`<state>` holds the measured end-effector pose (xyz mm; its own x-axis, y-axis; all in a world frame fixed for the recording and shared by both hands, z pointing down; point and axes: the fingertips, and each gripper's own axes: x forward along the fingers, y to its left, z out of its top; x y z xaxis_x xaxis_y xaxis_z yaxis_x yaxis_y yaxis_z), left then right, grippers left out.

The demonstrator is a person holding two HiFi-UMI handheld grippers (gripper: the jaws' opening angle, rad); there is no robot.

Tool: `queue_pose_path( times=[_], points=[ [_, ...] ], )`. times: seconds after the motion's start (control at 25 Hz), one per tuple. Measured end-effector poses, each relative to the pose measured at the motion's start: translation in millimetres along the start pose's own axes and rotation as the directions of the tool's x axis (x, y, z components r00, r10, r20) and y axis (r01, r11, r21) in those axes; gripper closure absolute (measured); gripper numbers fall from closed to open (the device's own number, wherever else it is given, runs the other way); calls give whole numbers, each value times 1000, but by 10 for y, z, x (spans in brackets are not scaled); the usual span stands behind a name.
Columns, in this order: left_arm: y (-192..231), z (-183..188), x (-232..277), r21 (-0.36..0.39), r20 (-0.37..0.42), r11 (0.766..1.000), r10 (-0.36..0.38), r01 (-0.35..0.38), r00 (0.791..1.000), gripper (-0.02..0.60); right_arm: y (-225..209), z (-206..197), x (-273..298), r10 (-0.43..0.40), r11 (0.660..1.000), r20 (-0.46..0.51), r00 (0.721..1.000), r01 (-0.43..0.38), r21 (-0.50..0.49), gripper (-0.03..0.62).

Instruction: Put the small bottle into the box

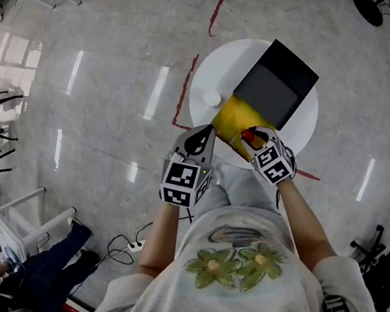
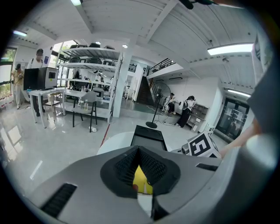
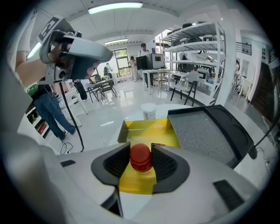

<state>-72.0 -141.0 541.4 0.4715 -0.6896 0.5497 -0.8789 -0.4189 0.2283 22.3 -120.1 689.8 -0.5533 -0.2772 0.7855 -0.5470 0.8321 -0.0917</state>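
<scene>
The small bottle has a red cap and a clear body. My right gripper holds it by the cap, both pads against its sides, over the near end of the yellow box. The box's black lid stands open behind it. My left gripper hovers just left of the box with its tips together and nothing visibly held; yellow shows through the slot behind its pads.
The box sits on a round white table. A small white cup stands left of the box. Red tape lines mark the glossy floor. Desks, chairs and shelving stand farther off.
</scene>
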Motion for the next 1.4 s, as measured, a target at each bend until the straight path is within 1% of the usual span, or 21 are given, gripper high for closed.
queue_pose_path(
  times=[0.08, 0.2, 0.44, 0.6, 0.76, 0.8, 0.88, 0.92, 1.0, 1.08, 1.16, 1.4],
  points=[
    [-20, 11, -12, 3, 3, 1000, 1, -1, 1000, 581, 33, -18, 4, -1, 1000, -14, 1000, 1, -20, 432],
    [-52, 23, -47, 7, 7, 1000, 2, -2, 1000, 581, 43, -68, 9, -29, 999, -40, 999, 27, -43, 434],
    [-88, -3, -125, 14, 11, 1000, 8, -8, 1000, 581, 36, -78, 4, -57, 997, -47, 997, 54, -46, 433],
    [-116, 15, -186, 11, 21, 1000, 10, -10, 1000, 581, 31, 56, -115, -73, 997, -1, 997, 73, -37, 421],
    [-185, 49, -251, 24, 38, 1000, 6, -7, 999, 581, 21, 279, -375, -101, 995, 82, 992, 102, -7, 421],
    [-210, 58, -263, 28, 45, 1000, 3, -4, 999, 581, 13, 333, -454, -111, 994, 105, 988, 111, -1, 430],
    [-262, 84, -294, 34, 59, 999, -3, 1, 998, 581, -5, 457, -636, -138, 990, 158, 978, 139, 9, 458],
    [-289, 101, -313, 38, 65, 999, -5, 3, 998, 581, -8, 533, -742, -155, 988, 194, 969, 155, 16, 486],
    [-352, 145, -354, 47, 78, 999, -12, 8, 997, 581, -6, 689, -961, -188, 982, 267, 945, 188, 25, 579],
    [-424, 196, -392, 59, 91, 998, -19, 13, 996, 581, 22, 811, -1151, -202, 978, 321, 925, 205, 27, 589],
    [-495, 234, -438, 71, 103, 997, -25, 18, 994, 581, 80, 899, -1308, -203, 978, 359, 911, 206, 30, 589],
    [-667, 317, -591, 99, 135, 995, -36, 23, 990, 581, 186, 1008, -1702, -245, 969, 424, 872, 232, 83, 592]
  ],
)
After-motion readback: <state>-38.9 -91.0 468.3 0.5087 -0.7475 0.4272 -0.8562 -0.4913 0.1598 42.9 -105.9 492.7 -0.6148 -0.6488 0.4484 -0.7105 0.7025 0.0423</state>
